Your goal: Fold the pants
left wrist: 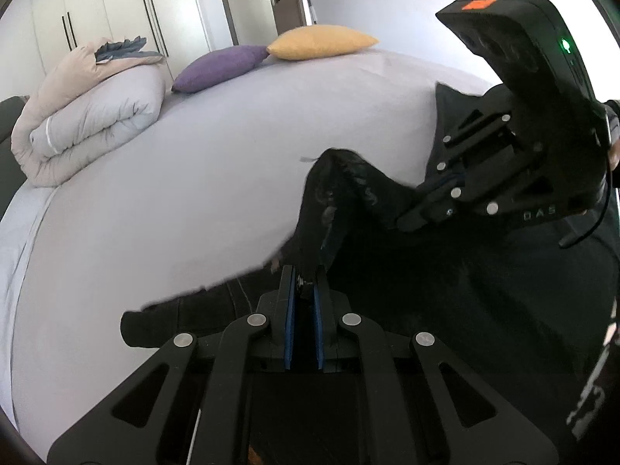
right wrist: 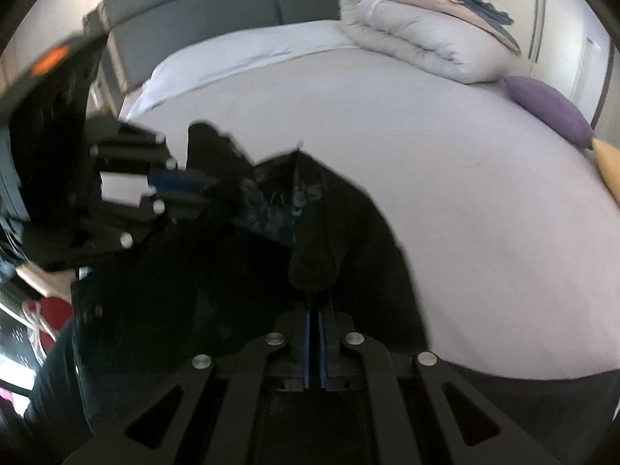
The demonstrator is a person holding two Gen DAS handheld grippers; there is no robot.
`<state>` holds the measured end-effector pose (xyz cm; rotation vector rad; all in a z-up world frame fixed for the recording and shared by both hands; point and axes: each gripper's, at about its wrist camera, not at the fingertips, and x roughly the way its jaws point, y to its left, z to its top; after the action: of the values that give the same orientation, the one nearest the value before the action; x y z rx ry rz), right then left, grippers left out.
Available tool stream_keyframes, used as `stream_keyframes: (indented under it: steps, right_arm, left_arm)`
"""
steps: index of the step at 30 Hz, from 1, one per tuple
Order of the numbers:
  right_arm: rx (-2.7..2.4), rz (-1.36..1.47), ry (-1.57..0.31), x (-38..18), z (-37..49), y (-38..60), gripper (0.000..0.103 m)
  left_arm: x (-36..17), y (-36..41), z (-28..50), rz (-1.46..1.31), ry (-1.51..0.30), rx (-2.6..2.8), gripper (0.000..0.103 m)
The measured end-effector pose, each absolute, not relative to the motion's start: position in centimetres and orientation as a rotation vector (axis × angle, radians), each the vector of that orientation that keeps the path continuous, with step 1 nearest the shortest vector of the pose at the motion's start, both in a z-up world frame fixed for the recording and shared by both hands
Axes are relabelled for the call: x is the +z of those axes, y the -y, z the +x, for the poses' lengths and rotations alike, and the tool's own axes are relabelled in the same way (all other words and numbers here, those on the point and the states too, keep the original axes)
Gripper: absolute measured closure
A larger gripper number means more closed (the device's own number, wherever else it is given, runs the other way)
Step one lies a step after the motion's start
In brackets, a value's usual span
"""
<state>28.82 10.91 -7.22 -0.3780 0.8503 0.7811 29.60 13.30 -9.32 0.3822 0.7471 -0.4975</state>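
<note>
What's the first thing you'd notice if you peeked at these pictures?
Two black grippers, the left gripper and the right gripper, both pinch a bunched-up pair of black pants above a big bed with a pale sheet. At the far side lie a rolled-up duvet, a purple cushion and a yellow cushion.

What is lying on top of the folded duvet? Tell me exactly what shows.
On the folded duvet lies a small dark grey cloth item, at its top edge. Only its rumpled upper side shows; what kind of item it is, and anything beneath it, cannot be seen.
</note>
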Motion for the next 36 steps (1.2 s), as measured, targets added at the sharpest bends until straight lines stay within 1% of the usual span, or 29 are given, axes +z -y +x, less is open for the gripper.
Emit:
stream_keyframes:
  steps: [3, 6, 10, 14, 16, 19, 22, 28, 36]
  right_arm:
    - [0.762, -0.433, -0.814, -7.2, 25.8, -10.8, 0.098]
    - [0.696, -0.673, -0.711, -7.7, 19.8, -11.0, 0.099]
    - [0.632, -0.950, -0.613, -10.4, 12.2, -11.0, 0.099]
    - [0.599, -1.058, -0.567, -12.5, 7.6, -11.8, 0.099]
    - [0.570, -1.144, -0.535, -14.3, 5.7, -12.4, 0.099]
    - [0.553, -1.160, -0.524, -14.7, 5.1, -12.7, 0.099]
    - [0.536, -1.167, -0.518, -14.7, 3.4, -12.5, 0.099]
    - [0.506, -1.252, -0.496, -16.2, 0.9, -13.2, 0.099]
    - [0.507, -1.275, -0.498, -16.8, -0.8, -13.5, 0.099]
  left_arm:
    - [-10.0, -13.5, 26.5, 0.419, -0.752, -0.487, 0.096]
    - [-10.6, -13.6, 22.9, 0.452, -0.756, -0.500, 0.096]
    - [-11.6, -13.8, 17.7, 0.512, -0.773, -0.553, 0.096]
    - [-13.9, -12.6, 13.5, 0.629, -0.809, -0.583, 0.096]
    - [-14.4, -12.5, 12.5, 0.643, -0.809, -0.591, 0.096]
    - [-14.5, -12.6, 11.1, 0.630, -0.805, -0.620, 0.096]
    - [-15.0, -12.4, 9.9, 0.680, -0.804, -0.642, 0.096]
    - [-16.2, -12.4, 7.9, 0.710, -0.808, -0.661, 0.096]
    - [-17.0, -12.2, 8.3, 0.748, -0.811, -0.680, 0.096]
